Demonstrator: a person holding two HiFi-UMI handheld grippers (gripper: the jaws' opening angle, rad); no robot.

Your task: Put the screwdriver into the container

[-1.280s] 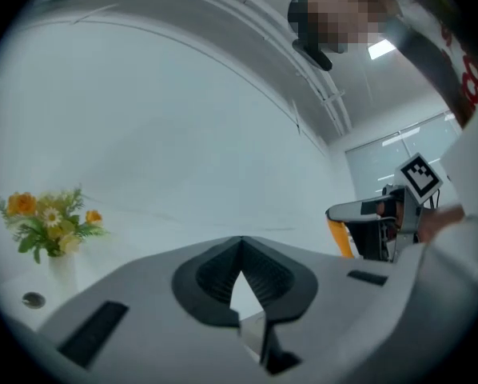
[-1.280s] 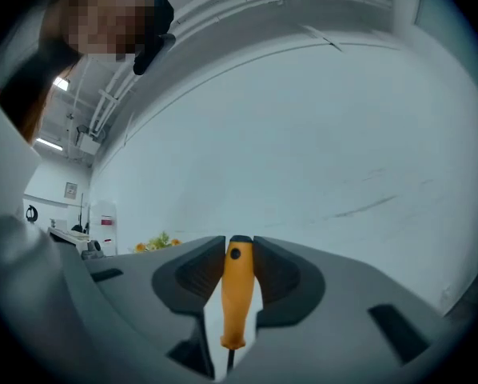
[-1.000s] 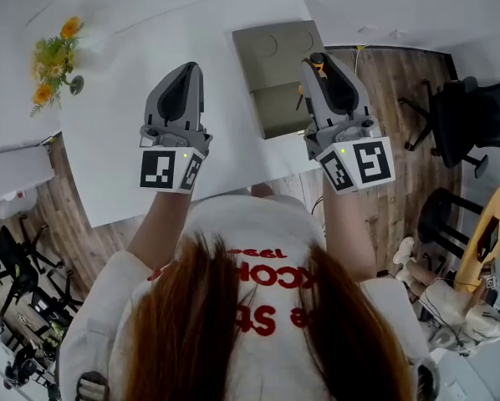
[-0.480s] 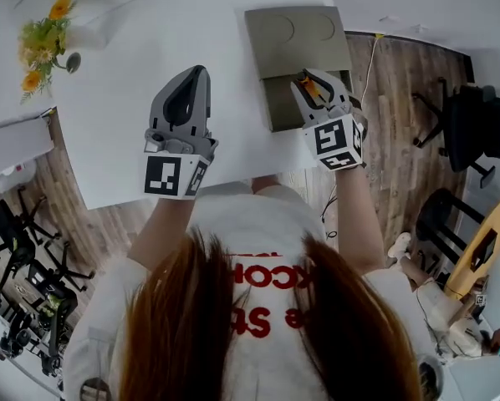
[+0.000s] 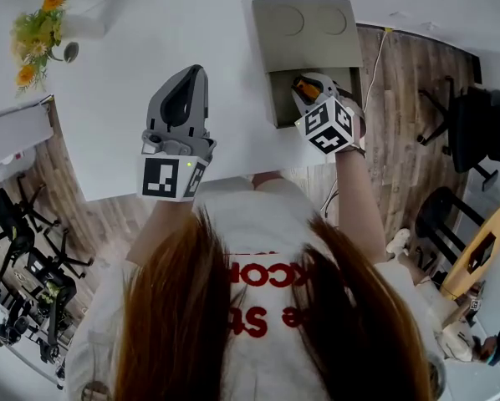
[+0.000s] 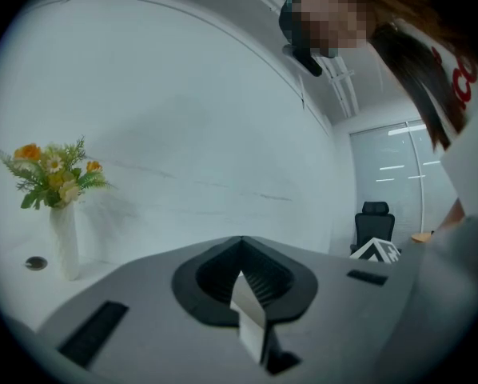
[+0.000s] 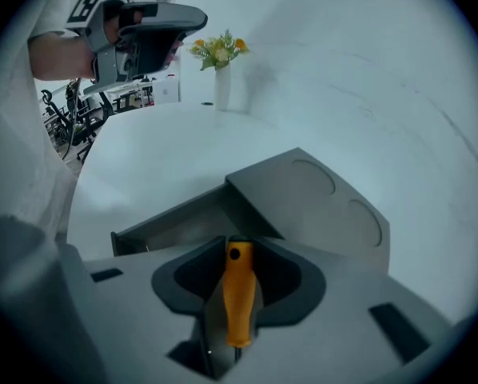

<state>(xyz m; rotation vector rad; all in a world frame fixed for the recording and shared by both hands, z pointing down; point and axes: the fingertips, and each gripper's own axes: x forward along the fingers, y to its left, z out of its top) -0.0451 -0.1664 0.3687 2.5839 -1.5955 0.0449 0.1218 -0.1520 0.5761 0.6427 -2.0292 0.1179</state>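
Right gripper view showed the right gripper [image 7: 237,245] tilted down toward the grey container [image 7: 323,202], its jaws closed narrow on the screwdriver [image 7: 239,302]. The orange handle lay lengthwise between the jaws, with its butt end up at their tips. So the screwdriver was held in the jaws over the container, not lying inside it. The container's raised half carried two round recesses. Its lower half stood open as a dark trough just ahead of the jaw tips, with a thin wall along its left side.

From the head view, the container sat at the right side of the white counter [image 5: 125,82]. Its right wall ran close along the counter's edge and its open half lay near the edge closest to the person, with wooden floor [image 5: 400,82] beyond. That left little counter to the right of the container and only a narrow strip in front of it.

To the left the surface was bare and wide. The left gripper [image 5: 197,70] hung there above the counter's near part, well apart from the container, its jaws brought together at the tips with nothing between them. A vase of flowers [image 5: 39,38] stood at the far left corner, far from both grippers, and an office chair [image 5: 476,128] stood on the floor off to the right.
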